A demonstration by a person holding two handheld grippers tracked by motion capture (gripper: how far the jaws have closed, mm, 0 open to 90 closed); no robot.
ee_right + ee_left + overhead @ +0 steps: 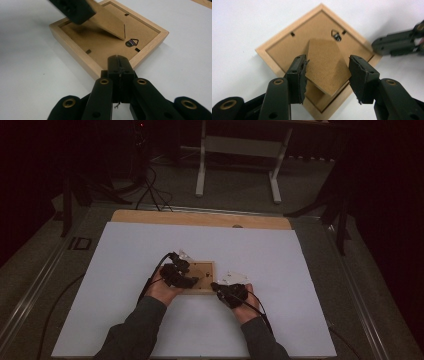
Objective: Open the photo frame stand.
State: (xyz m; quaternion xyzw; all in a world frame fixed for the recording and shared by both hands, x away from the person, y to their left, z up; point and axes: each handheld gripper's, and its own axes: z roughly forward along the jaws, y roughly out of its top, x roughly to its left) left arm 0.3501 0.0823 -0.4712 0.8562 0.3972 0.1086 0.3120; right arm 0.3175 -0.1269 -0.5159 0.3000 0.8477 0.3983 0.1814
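A light wooden picture frame [206,268] [288,30] [75,48] lies face down on the white sheet. Its brown easel stand [324,65] [110,22] is tilted up off the backing board. My left gripper [194,281] [327,75] is shut on that stand, one pad on each side edge. At the frame's near right corner my right gripper [215,286] [117,60] is shut, and its tips rest on the rim. A small metal hanger [335,35] [131,42] sits on the backing, just in from that corner.
The white sheet [125,310] covers most of the table, with a strip of bare wood [200,218] along the far edge. Behind the table stand a white desk frame [240,145] and dark stands, with cables [150,190] on the floor.
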